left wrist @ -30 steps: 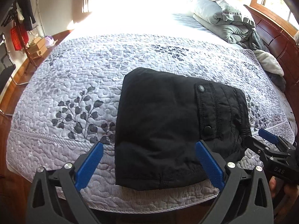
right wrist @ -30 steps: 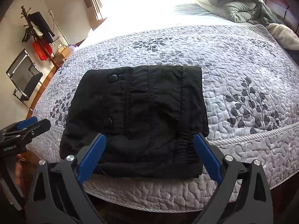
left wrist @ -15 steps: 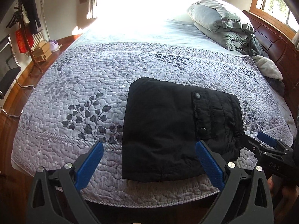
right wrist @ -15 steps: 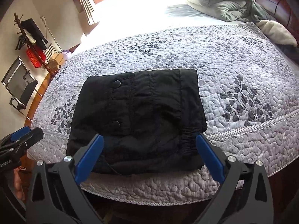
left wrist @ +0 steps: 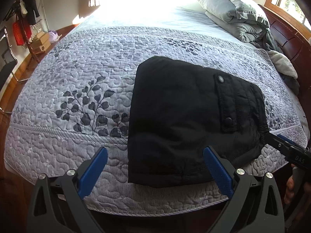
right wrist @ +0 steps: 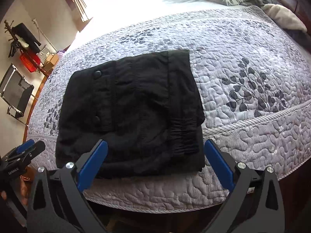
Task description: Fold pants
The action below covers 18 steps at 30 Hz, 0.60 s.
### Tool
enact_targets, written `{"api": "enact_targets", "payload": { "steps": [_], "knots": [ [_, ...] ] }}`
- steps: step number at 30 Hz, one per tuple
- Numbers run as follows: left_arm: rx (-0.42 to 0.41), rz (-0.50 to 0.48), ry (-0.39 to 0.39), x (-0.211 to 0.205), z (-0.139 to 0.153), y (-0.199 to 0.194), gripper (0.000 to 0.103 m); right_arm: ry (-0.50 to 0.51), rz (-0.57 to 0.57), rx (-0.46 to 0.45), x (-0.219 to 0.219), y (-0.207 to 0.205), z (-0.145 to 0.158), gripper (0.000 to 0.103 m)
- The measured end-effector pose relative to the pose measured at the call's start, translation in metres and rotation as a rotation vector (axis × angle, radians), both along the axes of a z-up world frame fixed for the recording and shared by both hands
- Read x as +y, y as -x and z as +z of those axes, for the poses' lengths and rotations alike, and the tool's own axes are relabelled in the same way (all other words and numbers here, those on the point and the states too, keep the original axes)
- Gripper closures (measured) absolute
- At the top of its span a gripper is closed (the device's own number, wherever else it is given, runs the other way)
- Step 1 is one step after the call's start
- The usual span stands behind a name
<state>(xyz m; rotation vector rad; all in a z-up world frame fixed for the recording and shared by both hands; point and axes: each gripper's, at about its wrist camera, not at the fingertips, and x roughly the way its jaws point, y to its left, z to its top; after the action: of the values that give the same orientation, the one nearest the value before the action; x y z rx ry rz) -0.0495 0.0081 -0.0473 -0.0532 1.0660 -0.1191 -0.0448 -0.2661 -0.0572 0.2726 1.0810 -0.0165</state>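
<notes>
Two hand-held grippers hang at the near edge of a bed, and neither grasps anything. The black pants [left wrist: 186,120] lie folded into a compact rectangle on the grey quilted bedspread [left wrist: 77,81], close to its near border, with a flap bearing two snaps on top. In the left wrist view, the left gripper [left wrist: 155,171] has its blue-padded fingers spread wide; the pants' near hem sits just ahead of the gap, toward the right-hand finger, which overlaps the lower edge of the fabric in the frame. The left-hand finger stands over bare quilt. In the right wrist view, the right gripper [right wrist: 155,164] is likewise spread apart, and the folded pants lie straight ahead between its two fingers, the elastic cuff toward the right-hand one. From the left camera the right gripper's tip appears at the pants' right edge, just beside the gathered cuff; whether it touches the cloth cannot be told. A heap of grey bedding [left wrist: 237,13] rests well apart, at the far end by the wooden headboard [left wrist: 287,36].
</notes>
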Motion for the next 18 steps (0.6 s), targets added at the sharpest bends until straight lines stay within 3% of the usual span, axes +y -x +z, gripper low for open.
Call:
{"api": "enact_targets", "payload": {
  "steps": [9,18],
  "knots": [
    [0.098,-0.008,0.099,0.013,-0.05,-0.041,0.004,-0.062,-0.053,0.039,-0.044,-0.027,-0.037,0.004],
    [0.226,-0.122,0.338,0.029,-0.075,-0.065,0.004,-0.344,-0.018,0.1,-0.067,-0.042,-0.079,0.004]
  ]
}}
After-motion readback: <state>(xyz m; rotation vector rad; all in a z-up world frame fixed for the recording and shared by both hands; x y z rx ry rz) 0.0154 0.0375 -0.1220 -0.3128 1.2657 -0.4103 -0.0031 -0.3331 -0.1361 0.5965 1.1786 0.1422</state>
